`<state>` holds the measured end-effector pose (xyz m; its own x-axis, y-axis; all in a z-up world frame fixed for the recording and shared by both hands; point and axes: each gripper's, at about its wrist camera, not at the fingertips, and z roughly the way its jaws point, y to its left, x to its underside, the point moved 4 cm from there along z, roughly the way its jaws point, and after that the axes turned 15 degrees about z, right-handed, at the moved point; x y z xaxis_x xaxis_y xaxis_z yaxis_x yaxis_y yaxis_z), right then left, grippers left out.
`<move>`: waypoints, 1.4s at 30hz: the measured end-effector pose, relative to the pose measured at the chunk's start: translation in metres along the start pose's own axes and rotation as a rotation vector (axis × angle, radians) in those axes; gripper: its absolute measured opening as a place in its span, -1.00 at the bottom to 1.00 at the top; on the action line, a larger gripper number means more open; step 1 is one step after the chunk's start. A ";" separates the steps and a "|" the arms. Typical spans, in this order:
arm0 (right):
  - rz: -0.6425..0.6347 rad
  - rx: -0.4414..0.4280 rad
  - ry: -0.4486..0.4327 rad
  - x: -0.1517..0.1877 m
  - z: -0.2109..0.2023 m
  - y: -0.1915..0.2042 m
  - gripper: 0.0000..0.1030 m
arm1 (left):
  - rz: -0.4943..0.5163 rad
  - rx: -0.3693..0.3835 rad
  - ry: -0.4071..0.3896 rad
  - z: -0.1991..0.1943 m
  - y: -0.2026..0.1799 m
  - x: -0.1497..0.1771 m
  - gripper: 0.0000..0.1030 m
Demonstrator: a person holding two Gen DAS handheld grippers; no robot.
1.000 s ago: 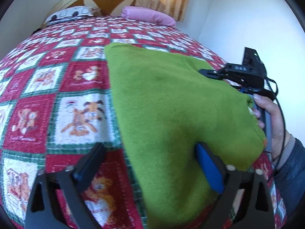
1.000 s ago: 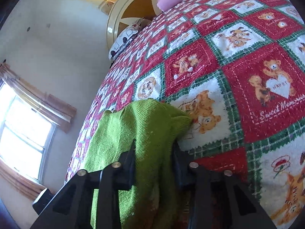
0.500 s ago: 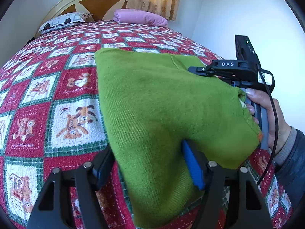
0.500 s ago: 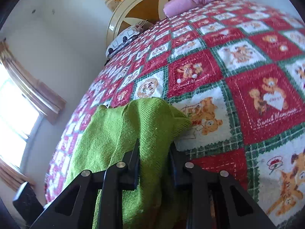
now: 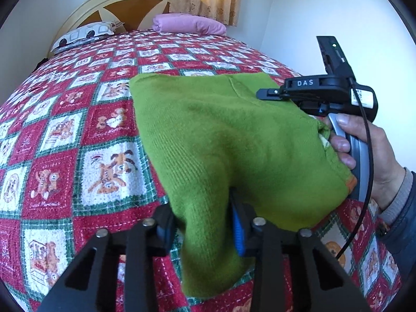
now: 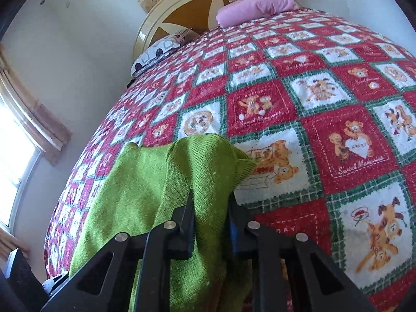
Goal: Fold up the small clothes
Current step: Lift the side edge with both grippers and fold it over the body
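Note:
A green knitted garment [image 5: 234, 135] lies spread on the patterned bedspread [image 5: 65, 130]. My left gripper [image 5: 202, 226] sits at its near edge; the jaws are closing, and the cloth fills the gap between the pads. A hand [image 5: 369, 145] holds my right gripper at the garment's right side. In the right wrist view the same green garment [image 6: 156, 182] is bunched between the fingers of my right gripper [image 6: 210, 221]. Those jaws are also closing, pinching a raised fold. The cloth's edge below both grippers is hidden.
A pink pillow [image 5: 187, 24] and a patterned pillow [image 5: 85, 33] lie by the round headboard [image 5: 117, 2] at the far end. A white wall runs close along the bed's right side. A curtained window [image 6: 10, 156] is on the left.
The left jaws went from wide apart to narrow, closing on the garment's near edge. The right gripper rose a little and rolled, keeping its fold of green cloth.

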<state>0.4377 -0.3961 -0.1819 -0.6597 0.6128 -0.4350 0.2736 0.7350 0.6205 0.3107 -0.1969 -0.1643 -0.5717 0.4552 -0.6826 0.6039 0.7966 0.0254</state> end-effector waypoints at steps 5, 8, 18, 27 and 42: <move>-0.018 -0.021 -0.016 0.000 -0.018 0.017 -0.68 | 0.001 -0.004 -0.018 -0.014 0.001 -0.004 -0.47; -0.042 -0.027 -0.023 0.006 -0.027 0.030 -0.68 | 0.011 -0.002 -0.031 -0.025 -0.002 -0.004 -0.49; -0.033 -0.089 -0.011 0.039 -0.049 0.057 -0.73 | 0.030 -0.013 -0.070 -0.073 0.004 0.014 -0.51; -0.067 -0.146 0.051 0.086 -0.043 0.100 -0.74 | 0.012 -0.056 -0.091 -0.115 0.025 0.043 -0.53; -0.129 -0.254 0.120 0.138 -0.019 0.188 -0.74 | -0.051 -0.157 -0.128 -0.172 0.073 0.090 -0.54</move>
<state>0.3848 -0.1793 -0.1124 -0.7599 0.4696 -0.4496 0.0085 0.6986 0.7154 0.2084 -0.0295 -0.0984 -0.5178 0.3663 -0.7731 0.4762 0.8741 0.0953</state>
